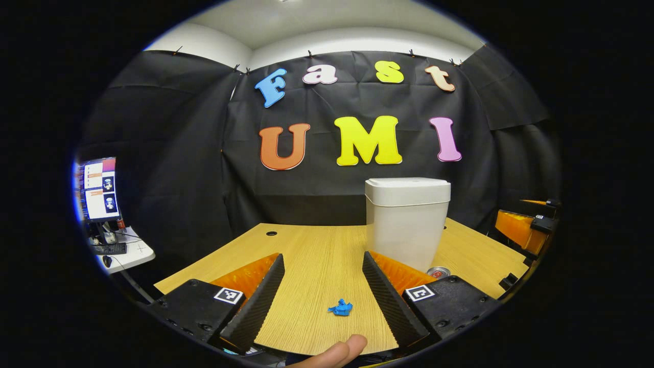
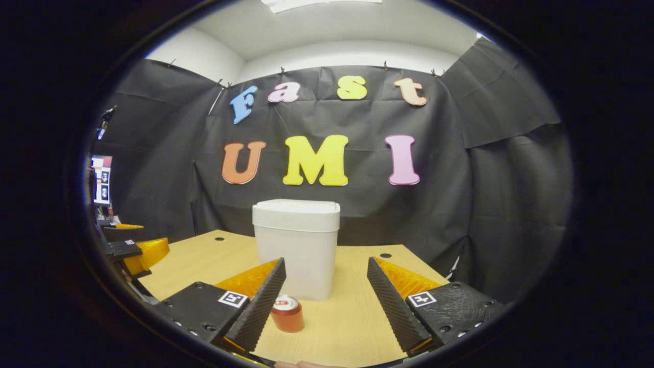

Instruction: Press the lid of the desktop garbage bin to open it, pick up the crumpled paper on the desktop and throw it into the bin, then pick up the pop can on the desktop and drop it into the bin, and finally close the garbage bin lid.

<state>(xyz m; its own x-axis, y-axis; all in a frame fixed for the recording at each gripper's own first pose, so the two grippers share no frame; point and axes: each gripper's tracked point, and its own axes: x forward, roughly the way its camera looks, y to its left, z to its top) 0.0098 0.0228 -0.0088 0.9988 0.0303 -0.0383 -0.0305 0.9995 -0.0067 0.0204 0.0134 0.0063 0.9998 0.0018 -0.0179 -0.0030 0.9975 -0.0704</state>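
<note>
Both my grippers – left gripper (image 1: pixel 323 286), right gripper (image 2: pixel 325 294) – gape wide, holding nothing; bin (image 1: pixel 407 221) lid down, blue crumpled paper (image 1: pixel 340 307) untouched, can (image 2: pixel 287 313) label unreadable.

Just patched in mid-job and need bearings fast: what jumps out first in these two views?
The white garbage bin stands upright mid-desk, lid shut. A pop can stands in front of it, just beside the open right gripper. In the left gripper view, blue crumpled paper lies on the desk between the fingers of the open left gripper.
</note>
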